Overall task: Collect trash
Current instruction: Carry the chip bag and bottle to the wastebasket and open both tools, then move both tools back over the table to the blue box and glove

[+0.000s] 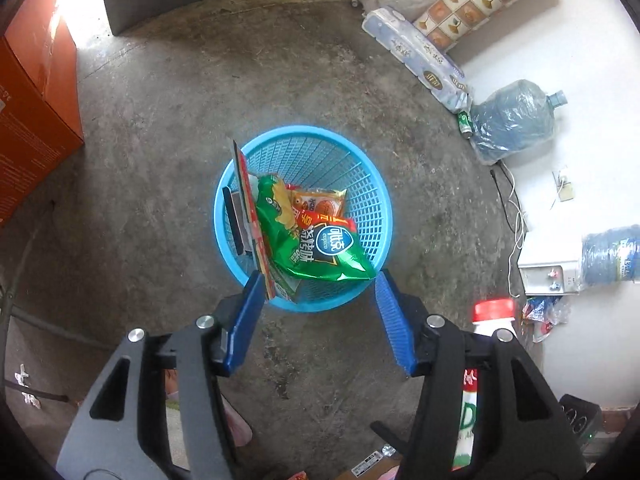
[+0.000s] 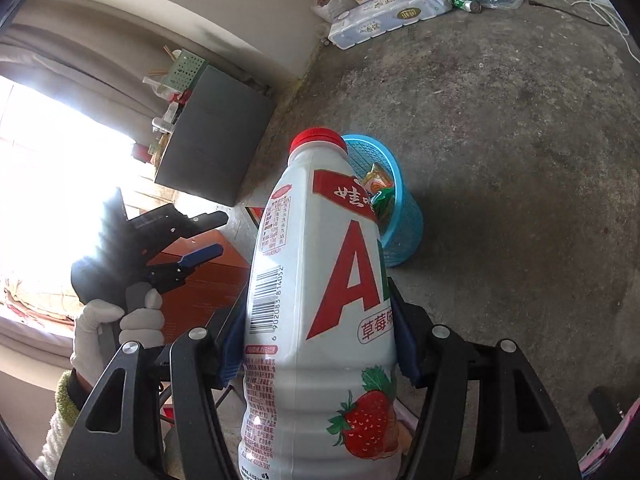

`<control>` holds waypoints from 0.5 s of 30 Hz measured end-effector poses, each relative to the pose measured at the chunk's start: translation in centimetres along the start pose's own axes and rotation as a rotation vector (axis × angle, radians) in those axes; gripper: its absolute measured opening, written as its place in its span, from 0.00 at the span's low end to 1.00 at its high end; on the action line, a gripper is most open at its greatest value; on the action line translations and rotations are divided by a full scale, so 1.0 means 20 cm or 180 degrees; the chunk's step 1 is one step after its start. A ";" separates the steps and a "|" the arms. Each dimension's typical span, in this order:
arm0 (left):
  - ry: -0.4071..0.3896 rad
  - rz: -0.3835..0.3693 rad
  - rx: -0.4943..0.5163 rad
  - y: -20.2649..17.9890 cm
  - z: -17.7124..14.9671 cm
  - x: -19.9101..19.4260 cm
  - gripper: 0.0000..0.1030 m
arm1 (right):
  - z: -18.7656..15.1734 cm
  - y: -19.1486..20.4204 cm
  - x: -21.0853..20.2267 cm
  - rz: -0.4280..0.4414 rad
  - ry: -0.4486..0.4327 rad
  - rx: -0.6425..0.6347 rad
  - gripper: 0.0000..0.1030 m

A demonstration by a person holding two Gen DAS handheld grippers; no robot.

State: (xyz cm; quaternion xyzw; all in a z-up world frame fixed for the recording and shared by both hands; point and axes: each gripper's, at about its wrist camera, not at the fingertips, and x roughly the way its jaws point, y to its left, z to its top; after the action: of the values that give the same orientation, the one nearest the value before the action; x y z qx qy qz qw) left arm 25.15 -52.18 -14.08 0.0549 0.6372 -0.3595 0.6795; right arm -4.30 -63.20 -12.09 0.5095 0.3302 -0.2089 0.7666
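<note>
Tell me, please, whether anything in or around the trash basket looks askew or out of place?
Yes: a flat red-edged carton stands on edge in the blue basket, poking above its rim instead of lying inside. Nothing looks spilled.

The concrete floor [image 1: 168,128] carries a blue basket [image 1: 360,184], an orange box [image 1: 28,120], tissue packs [image 1: 416,56], two water jugs [image 1: 512,120] and a can [image 1: 465,123].
</note>
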 end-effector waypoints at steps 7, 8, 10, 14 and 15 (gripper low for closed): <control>-0.0659 -0.0012 0.0179 0.05 -0.07 -0.65 0.67 | 0.27 0.22 0.43 -0.0161 0.0118 -0.0276 0.64; -0.0737 -0.0009 0.0185 0.07 -0.11 -0.74 0.68 | 0.29 0.21 0.51 -0.0250 0.0172 -0.0304 0.74; -0.0853 0.0023 0.0216 0.14 -0.21 -0.91 0.70 | 0.29 0.18 0.65 -0.0579 0.0318 -0.0326 0.74; -0.1098 0.0158 0.0191 0.32 -0.48 -1.16 0.73 | 0.17 0.10 0.65 -0.0584 0.0395 -0.0156 0.74; -0.1162 0.0198 0.0173 0.37 -0.55 -1.21 0.74 | 0.14 0.09 0.62 -0.0582 0.0394 -0.0158 0.74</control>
State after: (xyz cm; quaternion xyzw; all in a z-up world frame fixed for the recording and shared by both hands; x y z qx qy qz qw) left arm 21.84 -30.74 3.00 0.0268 0.4913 -0.3594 0.7929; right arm 6.29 -64.78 -19.14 0.4701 0.4270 -0.2379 0.7349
